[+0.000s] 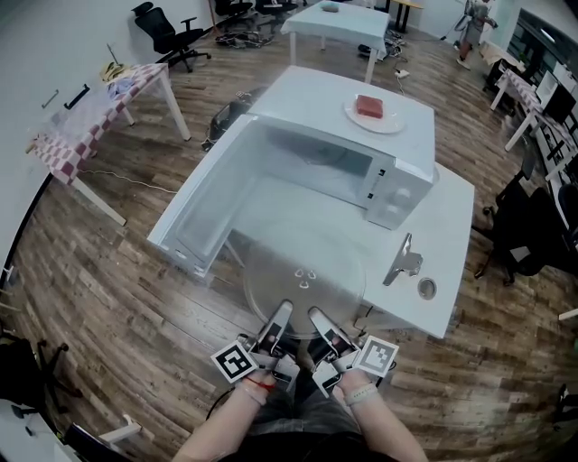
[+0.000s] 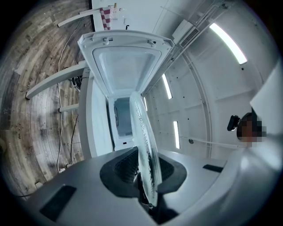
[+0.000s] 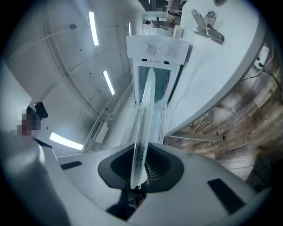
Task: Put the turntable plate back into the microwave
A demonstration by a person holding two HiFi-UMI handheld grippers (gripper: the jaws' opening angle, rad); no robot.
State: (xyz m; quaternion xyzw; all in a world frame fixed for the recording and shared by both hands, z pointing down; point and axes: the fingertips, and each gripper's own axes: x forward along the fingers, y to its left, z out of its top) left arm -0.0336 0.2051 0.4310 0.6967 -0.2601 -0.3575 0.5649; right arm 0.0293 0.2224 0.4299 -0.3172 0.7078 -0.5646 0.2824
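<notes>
Overhead, left tongs (image 1: 281,313) and right tongs (image 1: 317,318) meet the turntable plate (image 1: 303,271); gripper views show both clamping its rim.

Office-like lab: white tables (image 1: 334,20), swivel chair (image 1: 163,32), wood floor (image 1: 117,289).

The right gripper (image 3: 137,184) clamps the turntable plate (image 3: 144,126) edge-on, facing the microwave (image 3: 157,49).

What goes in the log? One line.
left tool: shut on turntable plate | right tool: same | plate: outside microwave | door: open
</notes>
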